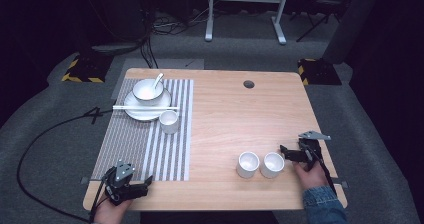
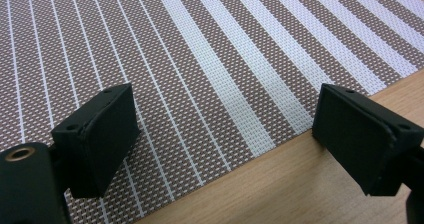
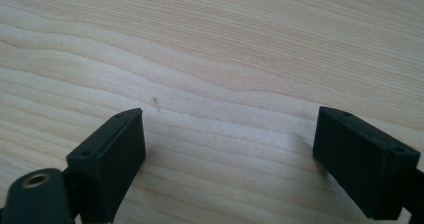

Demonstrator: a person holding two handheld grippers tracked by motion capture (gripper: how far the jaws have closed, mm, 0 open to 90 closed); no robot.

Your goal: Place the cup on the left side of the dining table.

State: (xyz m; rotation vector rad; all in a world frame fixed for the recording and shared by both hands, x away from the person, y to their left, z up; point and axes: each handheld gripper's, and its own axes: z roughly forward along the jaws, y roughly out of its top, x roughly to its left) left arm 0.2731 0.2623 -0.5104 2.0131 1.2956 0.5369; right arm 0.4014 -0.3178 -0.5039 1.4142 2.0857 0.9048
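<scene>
A pale wooden table [image 1: 235, 114] with rounded corners stands on grey carpet, the room around it dark, with the white legs of a stand [image 1: 245, 9] at the far wall and yellow-and-black striped blocks [image 1: 82, 69] on the floor off the far corners. A woven placemat [image 1: 145, 139], brown with white stripes, runs down the table's left side from far edge to near edge. At its far end sits a white plate [image 1: 147, 111] carrying a white bowl [image 1: 147, 91] with a spoon [image 1: 158, 80] in it, chopsticks [image 1: 145, 107] lying across the plate, and a small white cup [image 1: 169, 121] just beside the plate's near right rim.

Near the near right corner two more white cups stand side by side, smooth and round: the left cup [image 1: 248, 164] and the right cup [image 1: 272, 164]. The right gripper [image 1: 286, 150] lies low just beside the right cup, its black jaws spread wide with nothing between them; in the right gripper view bare wood grain lies under the right gripper [image 3: 230, 149].

The left gripper [image 1: 145, 183] rests at the near left corner, well apart from the cups, at the placemat's near edge. Its blocky black jaws stand wide open and empty; in the left gripper view the left gripper [image 2: 225, 129] hangs over the mat's mesh weave and a strip of wood
</scene>
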